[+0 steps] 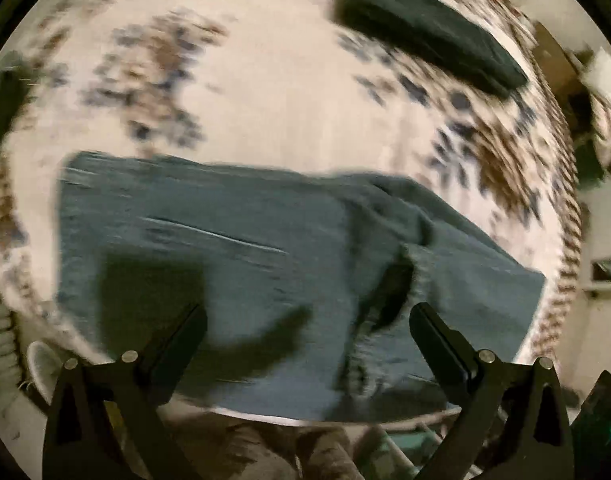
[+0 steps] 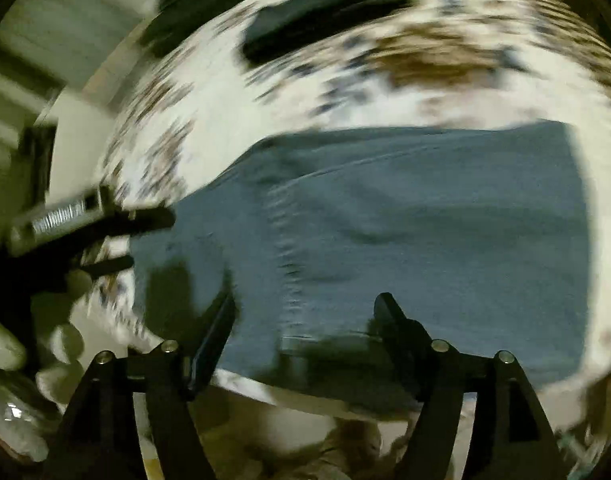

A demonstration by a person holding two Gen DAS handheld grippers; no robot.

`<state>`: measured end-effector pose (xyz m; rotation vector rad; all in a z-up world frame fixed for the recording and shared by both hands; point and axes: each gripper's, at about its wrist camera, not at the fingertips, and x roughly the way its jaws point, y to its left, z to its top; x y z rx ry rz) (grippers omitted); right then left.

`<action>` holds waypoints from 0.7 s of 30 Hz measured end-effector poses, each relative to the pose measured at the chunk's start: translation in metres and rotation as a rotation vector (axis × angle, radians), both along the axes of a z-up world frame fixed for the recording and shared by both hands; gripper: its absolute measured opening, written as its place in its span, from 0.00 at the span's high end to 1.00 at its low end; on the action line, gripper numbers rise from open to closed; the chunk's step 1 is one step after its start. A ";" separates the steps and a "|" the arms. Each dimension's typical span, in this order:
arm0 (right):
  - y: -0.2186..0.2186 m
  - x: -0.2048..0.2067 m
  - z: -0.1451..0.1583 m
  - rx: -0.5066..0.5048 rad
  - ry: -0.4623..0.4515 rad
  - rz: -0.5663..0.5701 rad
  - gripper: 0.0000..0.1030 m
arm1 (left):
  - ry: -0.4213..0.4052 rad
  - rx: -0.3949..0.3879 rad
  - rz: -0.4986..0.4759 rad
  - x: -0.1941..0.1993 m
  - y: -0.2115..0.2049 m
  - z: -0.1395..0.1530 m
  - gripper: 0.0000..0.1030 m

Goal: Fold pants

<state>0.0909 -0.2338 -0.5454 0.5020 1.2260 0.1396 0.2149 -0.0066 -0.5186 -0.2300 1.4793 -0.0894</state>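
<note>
My left hand-held gripper (image 1: 307, 320) has its jaws standing wide apart with nothing between them, pointing steeply down over the pants (image 1: 241, 248). I read that as a hover before a pinch: both fingers are above the cloth, throwing shadows on it, not pressing into it. My right hand-held gripper (image 2: 305, 312) is likewise spread and empty above the same blue-grey pants (image 2: 405, 220), near their closer edge.

The pants lie flat across the bench (image 1: 289, 80), which wears a pale cloth with brown and dark blotches. They already look doubled into a broad band, with a seam line and a bunched fold toward one end, so I judge a further fold is due and each gripper is placed to take a near corner.

Farther back lies a dark folded garment (image 1: 425, 28), well apart from the pants, probably set aside as finished. Both views are smeared, so finer detail escapes me.
</note>
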 end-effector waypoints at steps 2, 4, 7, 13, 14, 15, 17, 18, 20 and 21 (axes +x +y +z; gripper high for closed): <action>-0.030 -0.008 -0.004 -0.022 0.037 -0.082 0.26 | 0.037 -0.026 -0.040 0.001 -0.022 -0.019 0.00; -0.058 -0.017 -0.013 -0.046 0.082 -0.156 0.26 | 0.068 -0.005 -0.091 0.001 -0.047 -0.041 0.00; -0.091 -0.028 -0.028 -0.044 0.138 -0.244 0.26 | 0.109 0.056 -0.159 0.001 -0.073 -0.076 0.20; -0.119 -0.031 -0.040 -0.047 0.163 -0.308 0.26 | 0.057 0.049 -0.161 -0.014 -0.079 -0.070 0.94; -0.121 -0.034 -0.041 -0.044 0.163 -0.311 0.26 | 0.045 0.038 -0.149 -0.018 -0.075 -0.063 0.95; -0.121 -0.034 -0.042 -0.039 0.163 -0.312 0.26 | 0.042 0.020 -0.140 -0.020 -0.071 -0.056 0.96; -0.116 -0.023 -0.046 -0.032 0.167 -0.306 0.26 | 0.028 -0.003 -0.119 -0.025 -0.063 -0.041 0.96; -0.114 -0.024 -0.045 -0.032 0.166 -0.298 0.26 | 0.025 -0.010 -0.111 -0.027 -0.059 -0.037 0.96; -0.109 -0.020 -0.047 -0.041 0.168 -0.274 0.26 | 0.032 -0.011 -0.096 -0.030 -0.055 -0.032 0.98; -0.105 -0.020 -0.046 -0.046 0.170 -0.262 0.26 | 0.029 0.000 -0.091 -0.031 -0.051 -0.031 1.00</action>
